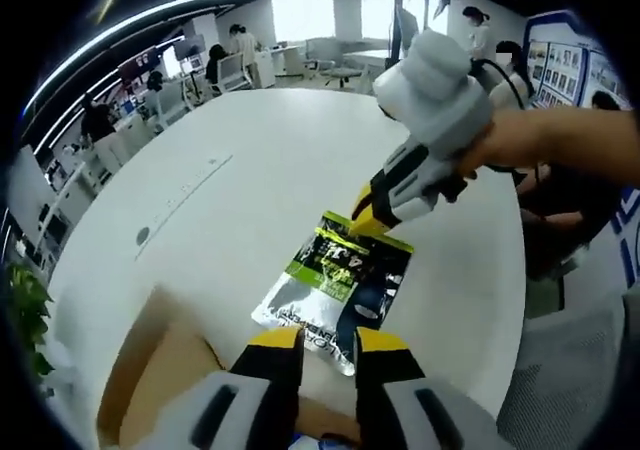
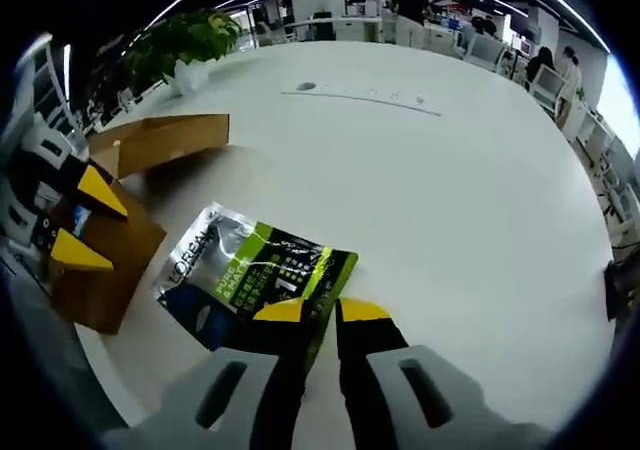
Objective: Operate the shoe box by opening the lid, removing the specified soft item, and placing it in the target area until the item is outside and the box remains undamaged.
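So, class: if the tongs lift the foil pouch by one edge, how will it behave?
The foil pouch lies flat on the white table, so it probably droops rather than staying stiff. Its glossy film looks slippery, so the right tongs at its edge may slide. It seems light and won't roll.

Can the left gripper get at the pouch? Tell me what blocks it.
Probably yes. The pouch lies flat on the white table just beyond the left gripper, with nothing between. The right gripper already sits at its far edge, so only the near edge is free.
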A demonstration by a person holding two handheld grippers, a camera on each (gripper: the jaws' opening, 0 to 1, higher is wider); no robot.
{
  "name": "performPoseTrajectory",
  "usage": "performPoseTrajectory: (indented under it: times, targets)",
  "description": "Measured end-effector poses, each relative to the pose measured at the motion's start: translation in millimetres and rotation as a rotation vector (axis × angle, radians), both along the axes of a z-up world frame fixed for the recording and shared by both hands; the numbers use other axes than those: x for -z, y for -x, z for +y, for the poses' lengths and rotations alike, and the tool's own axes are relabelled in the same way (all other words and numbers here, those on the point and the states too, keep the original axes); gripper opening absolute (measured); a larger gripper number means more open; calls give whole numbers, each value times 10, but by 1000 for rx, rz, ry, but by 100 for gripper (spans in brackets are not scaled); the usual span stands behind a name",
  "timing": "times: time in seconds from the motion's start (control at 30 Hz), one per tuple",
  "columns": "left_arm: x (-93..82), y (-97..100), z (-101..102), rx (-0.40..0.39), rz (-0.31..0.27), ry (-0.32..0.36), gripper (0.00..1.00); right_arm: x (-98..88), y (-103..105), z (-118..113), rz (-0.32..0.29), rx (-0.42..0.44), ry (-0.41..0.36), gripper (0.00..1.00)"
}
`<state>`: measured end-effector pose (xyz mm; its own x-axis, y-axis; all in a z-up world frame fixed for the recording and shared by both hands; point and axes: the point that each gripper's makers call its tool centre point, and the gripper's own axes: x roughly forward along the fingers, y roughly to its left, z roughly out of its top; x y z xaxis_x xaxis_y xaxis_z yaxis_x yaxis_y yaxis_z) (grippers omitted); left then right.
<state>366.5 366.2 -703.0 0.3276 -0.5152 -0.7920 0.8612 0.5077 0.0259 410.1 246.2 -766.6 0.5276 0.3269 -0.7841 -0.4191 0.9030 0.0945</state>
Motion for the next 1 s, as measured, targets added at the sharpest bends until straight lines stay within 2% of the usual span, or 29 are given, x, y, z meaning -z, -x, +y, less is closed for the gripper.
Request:
performPoseTrajectory:
  times: [0.37, 0.63, 0.87, 1.0]
  targets:
    - [-202, 53, 196, -76, -2, 73, 25, -298, 146, 77, -40, -60, 11, 18]
    - [-324, 114, 411, -153, 9, 132, 27, -504, 344, 165, -44, -111, 12, 24]
    - [-473, 164, 607, -208, -7, 168, 28, -769, 452, 282, -81, -143, 2, 30]
    - [-513, 181, 723, -235, -9, 179, 28, -861, 506, 362, -89, -161, -9, 33]
